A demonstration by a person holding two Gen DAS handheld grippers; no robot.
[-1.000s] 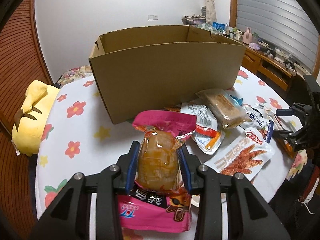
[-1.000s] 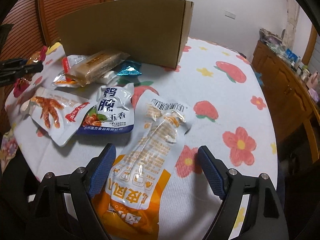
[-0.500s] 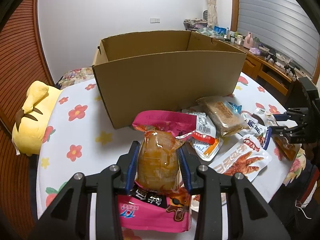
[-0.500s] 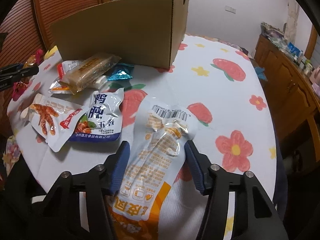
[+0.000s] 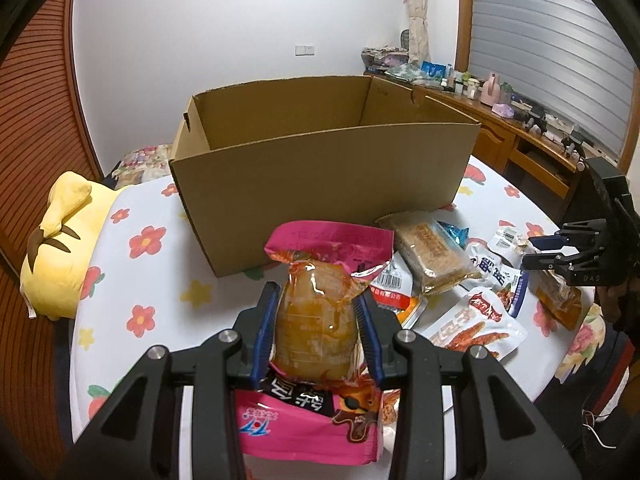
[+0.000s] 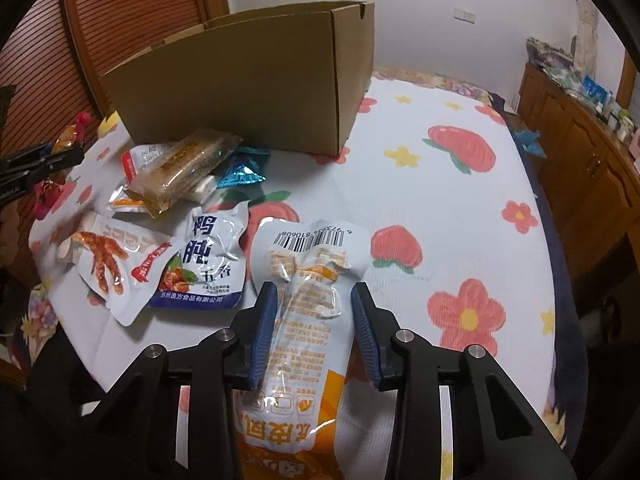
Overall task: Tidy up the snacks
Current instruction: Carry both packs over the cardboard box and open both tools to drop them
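Observation:
An open cardboard box [image 5: 320, 168] stands at the back of the flowered table [image 5: 152, 280]. My left gripper [image 5: 317, 300] is shut on a pink snack packet [image 5: 328, 248] with a clear window, held above the table in front of the box. In the right wrist view, my right gripper [image 6: 315, 296] is closing on an orange-and-white snack packet [image 6: 316, 248]; both blue pads touch its sides and it buckles between them. The box [image 6: 248, 92] stands behind and to the left. From the left wrist view the right gripper [image 5: 560, 256] shows at the far right.
Loose snacks lie between the grippers: a chicken-foot packet [image 6: 104, 264], a blue-and-white packet [image 6: 208, 264], a brown cake bar [image 6: 188, 164] and a blue foil piece [image 6: 240, 172]. A yellow plush [image 5: 60, 248] sits at the table's left edge. A wooden cabinet [image 6: 592, 168] stands to the right.
The right gripper's jaws have drawn in from wide apart onto the orange-and-white packet. The left gripper has kept its hold on the pink packet, which has risen slightly towards the box.

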